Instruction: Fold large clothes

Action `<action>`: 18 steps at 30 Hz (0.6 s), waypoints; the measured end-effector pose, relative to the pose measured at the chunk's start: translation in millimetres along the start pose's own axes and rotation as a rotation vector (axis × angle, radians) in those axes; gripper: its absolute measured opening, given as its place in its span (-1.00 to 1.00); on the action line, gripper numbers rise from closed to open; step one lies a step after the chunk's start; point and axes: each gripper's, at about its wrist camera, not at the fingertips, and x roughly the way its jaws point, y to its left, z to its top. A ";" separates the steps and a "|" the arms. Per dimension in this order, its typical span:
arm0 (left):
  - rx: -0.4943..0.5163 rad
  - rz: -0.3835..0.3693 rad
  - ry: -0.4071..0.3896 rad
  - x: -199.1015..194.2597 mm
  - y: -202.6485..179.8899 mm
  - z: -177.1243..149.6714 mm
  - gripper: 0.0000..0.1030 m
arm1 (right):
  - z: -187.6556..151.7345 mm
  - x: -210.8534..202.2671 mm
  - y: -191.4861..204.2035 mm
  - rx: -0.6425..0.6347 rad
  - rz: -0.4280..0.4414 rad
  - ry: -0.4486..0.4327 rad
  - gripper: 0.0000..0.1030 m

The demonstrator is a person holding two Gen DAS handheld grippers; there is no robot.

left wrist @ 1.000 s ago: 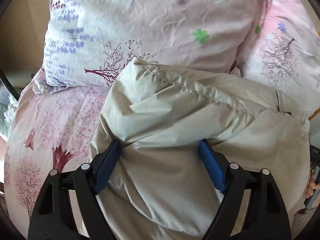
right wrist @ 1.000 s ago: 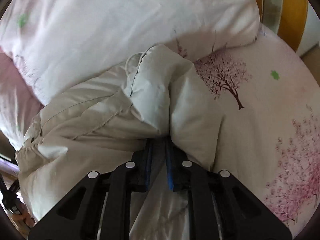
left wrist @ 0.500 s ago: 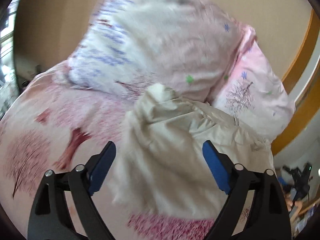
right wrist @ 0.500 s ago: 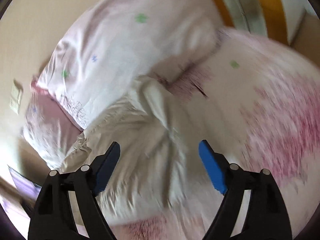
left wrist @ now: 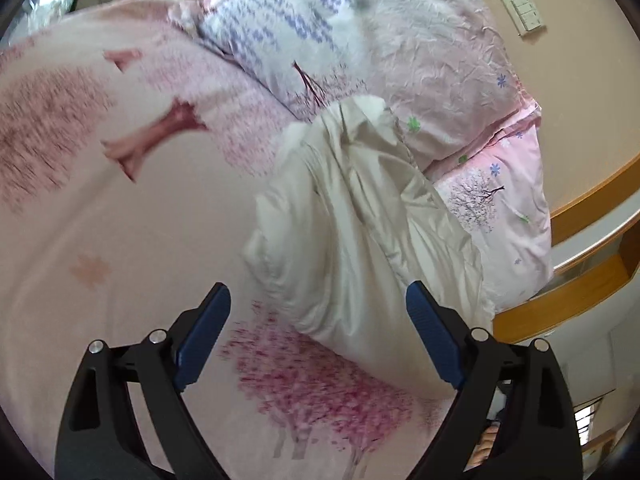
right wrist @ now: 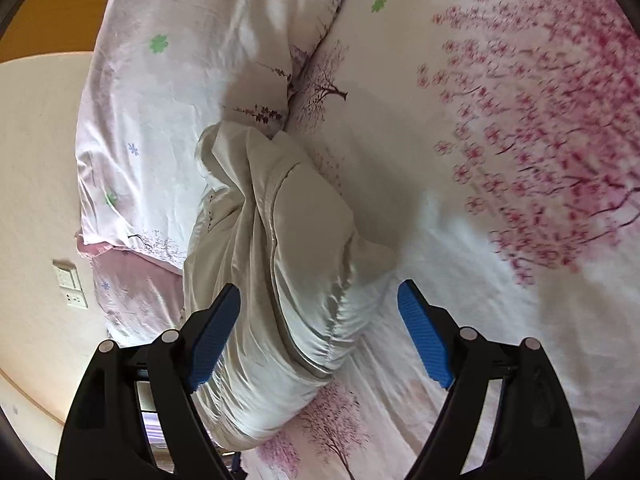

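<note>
Pink bedding printed with blossom trees covers the bed (left wrist: 120,240), with two pillows (left wrist: 400,40) stacked against a beige wall (right wrist: 36,160). A second ago both claws were buried in the cream padded jacket (left wrist: 360,220), the right one pinched shut on a fold; now both have let go and pulled back. The jacket lies bunched in a long mound, its far end touching the pillows, its near end reaching toward the claws. Open bedspread lies to one side of it; on the other, the wooden bed frame (left wrist: 560,300) runs close by. The left claw (left wrist: 318,340) gapes wide, holding nothing. The right claw (right wrist: 318,334) also stands wide and empty, the jacket's near end lying between its blue pads (right wrist: 424,340).
</note>
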 end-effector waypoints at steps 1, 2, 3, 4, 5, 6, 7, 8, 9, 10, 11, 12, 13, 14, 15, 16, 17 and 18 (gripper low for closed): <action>-0.010 -0.006 0.005 4.1 -1.8 -1.0 0.73 | 0.2 2.0 1.1 0.004 0.005 0.004 0.60; -0.016 -0.009 0.009 7.4 -3.0 -1.4 0.73 | 0.0 3.6 1.4 0.007 0.009 0.007 0.60; -0.025 -0.015 0.015 13.0 -5.2 -2.0 0.72 | -0.4 5.8 1.1 0.010 0.008 0.007 0.60; -0.028 -0.012 0.018 16.8 -6.3 -1.7 0.71 | 0.3 12.0 2.2 0.010 0.007 0.008 0.60; -0.035 -0.006 0.022 20.7 -7.2 -0.9 0.70 | 0.8 15.1 1.8 0.009 0.009 0.010 0.59; -0.045 -0.005 0.025 24.4 -7.4 0.2 0.68 | 0.7 17.6 2.6 0.009 0.012 0.012 0.58; -0.064 -0.006 0.027 28.8 -6.1 1.4 0.65 | 0.1 20.8 3.1 0.007 0.013 0.013 0.54; -0.079 -0.007 0.028 31.9 -4.3 2.5 0.58 | -0.5 23.0 3.5 0.004 0.013 0.012 0.51; -0.094 -0.007 0.026 35.0 -2.2 4.3 0.49 | -0.2 24.4 3.9 0.003 0.014 0.011 0.48; -0.113 -0.005 0.018 38.3 1.7 6.6 0.45 | -0.6 26.8 3.7 0.002 0.018 0.007 0.43; -0.131 -0.006 0.014 41.1 5.6 8.8 0.40 | -0.4 28.8 4.1 0.000 0.019 0.006 0.32; -0.150 -0.014 0.011 43.6 9.8 10.9 0.31 | -0.4 30.5 4.3 -0.002 0.021 0.003 0.26; -0.173 -0.025 0.007 45.8 14.9 12.8 0.27 | -1.2 31.6 4.6 -0.012 0.026 0.001 0.14; -0.187 -0.033 0.005 46.7 17.9 14.1 0.17 | -1.9 31.6 5.9 -0.022 0.028 -0.007 0.00; -0.195 -0.044 0.001 47.1 19.9 14.9 0.06 | -2.6 30.6 7.9 -0.037 0.033 -0.014 -0.06; -0.193 -0.056 -0.004 46.7 19.8 16.2 -0.01 | -3.0 29.7 9.7 -0.047 0.037 -0.019 -0.18; -0.187 -0.065 -0.010 45.6 18.7 17.3 -0.14 | -4.0 27.8 12.7 -0.061 0.042 -0.028 -0.27; -0.180 -0.072 -0.014 44.4 17.7 18.3 -0.26 | -4.5 27.0 14.4 -0.068 0.045 -0.031 -0.31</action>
